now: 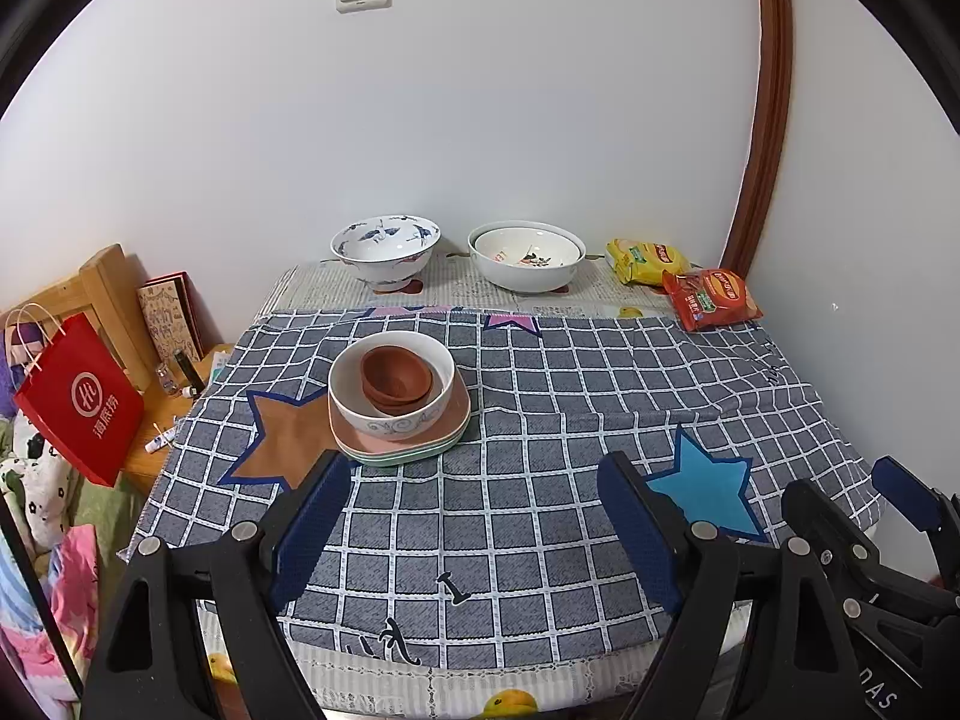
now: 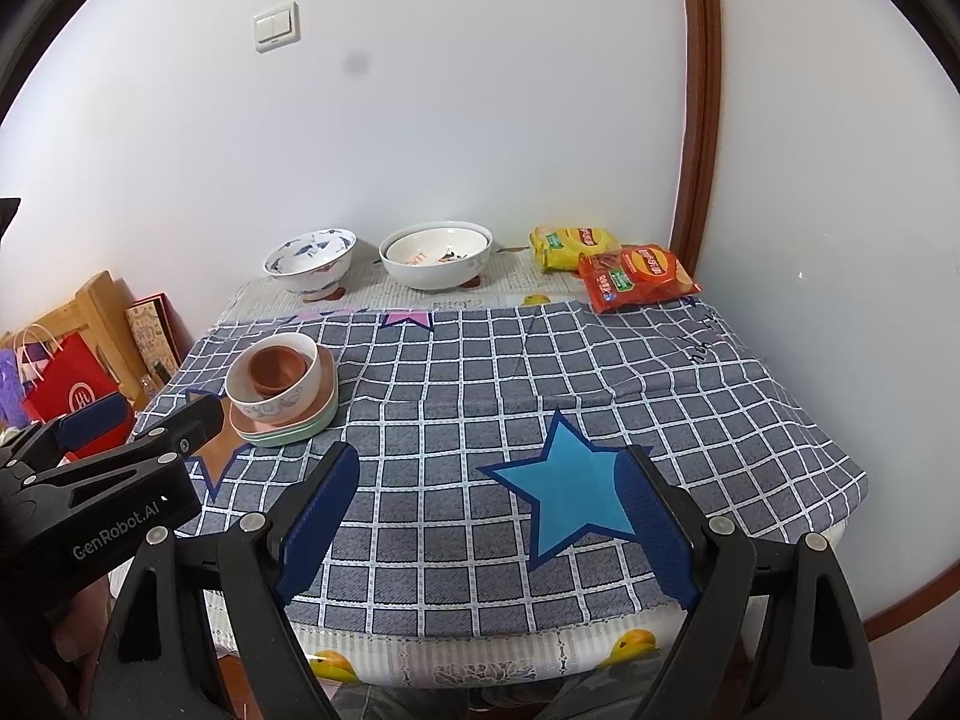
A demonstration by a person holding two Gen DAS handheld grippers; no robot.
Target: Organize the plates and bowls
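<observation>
I see both claws apart and empty over the near edge of the checked cloth point(image 1: 540, 384): the left gripper point(image 1: 474, 528) hangs with its jaws wide, and the right gripper point(image 2: 492, 516) likewise, its right pad covering one tip of the blue star point(image 2: 570, 498). The stack sits at about 10 o'clock from the cloth's middle: brown bowls point(image 1: 396, 381) nested in a white bowl point(image 1: 390, 396), that on a pink plate point(image 1: 447, 420) over a green plate point(image 1: 414, 457). I cannot count the brown bowls or the plates, since only rims show. At 12 o'clock, by the wall, stand a blue-patterned bowl point(image 1: 384, 252) and a wide white bowl point(image 1: 527, 255); red bits peek from under both, too hidden to name. Snack bags point(image 1: 711, 297) lie at 1 o'clock. The left gripper's body blocks the brown star point(image 2: 219, 450) in the right view. A red bag point(image 1: 78, 402) hangs off at 9 o'clock, partly cut off.
</observation>
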